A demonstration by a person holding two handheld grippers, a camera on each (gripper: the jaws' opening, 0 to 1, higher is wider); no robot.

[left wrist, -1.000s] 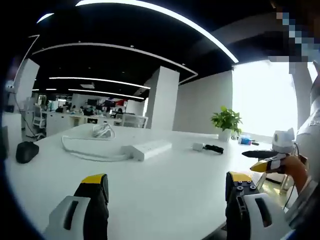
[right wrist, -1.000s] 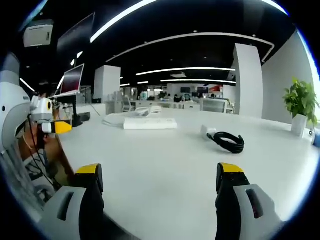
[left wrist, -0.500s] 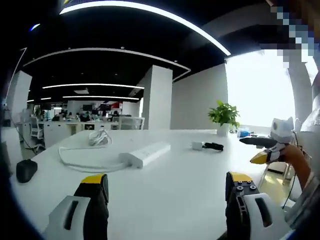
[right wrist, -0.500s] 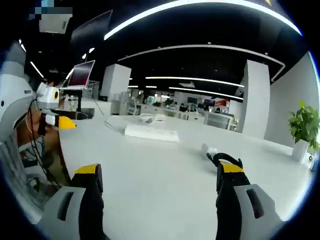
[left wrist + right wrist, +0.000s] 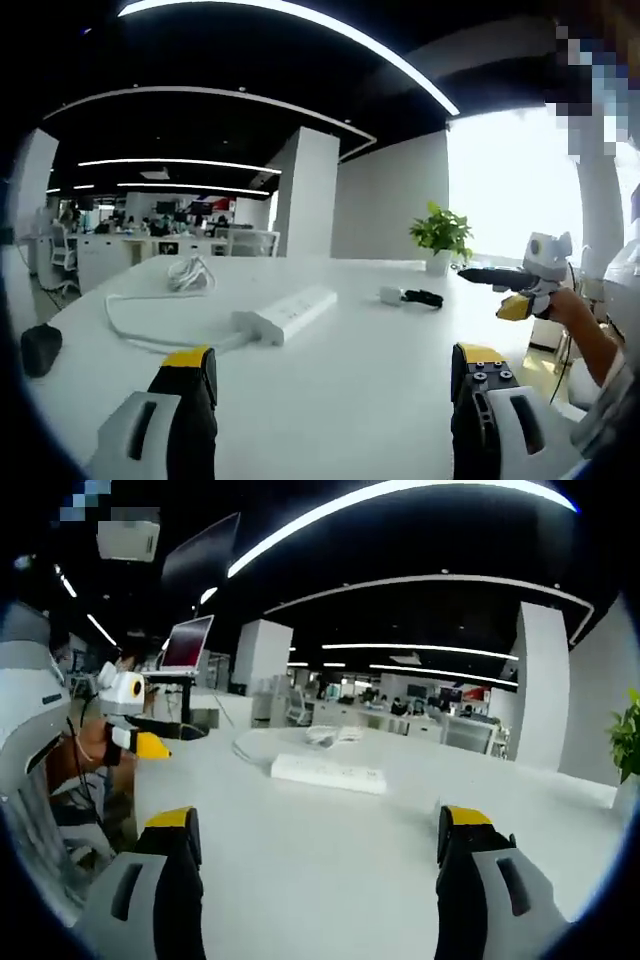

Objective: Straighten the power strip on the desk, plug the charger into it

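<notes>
1. Left gripper [image 5: 330, 385] wide open, nothing between the jaws, hovering above the near part of the desk [image 5: 380, 370]. Right gripper [image 5: 315, 850] also wide open and empty, also above the desk.
2. Probably the approach before the first step: power strip [image 5: 285, 313] untouched, lying at an angle on the desk, well apart from both grippers.
3. Seen from the left gripper view: white cable [image 5: 150, 320] running from the left end of the power strip toward a coiled bundle behind it. Charger [image 5: 393, 296] with its black cord [image 5: 425, 298] to the right of the power strip, apart from it, not plugged in. Small plant pot [image 5: 437, 262] further behind the charger. Dark mouse [image 5: 38, 348] far to the left of the power strip.
4. In the right gripper view: power strip [image 5: 328, 772] ahead, between the two jaws, far beyond the tips.
5. Next move, as a judgement: bringing one gripper down to an end of the power strip and closing on it or pushing it, to turn it straight; afterwards taking the charger.
</notes>
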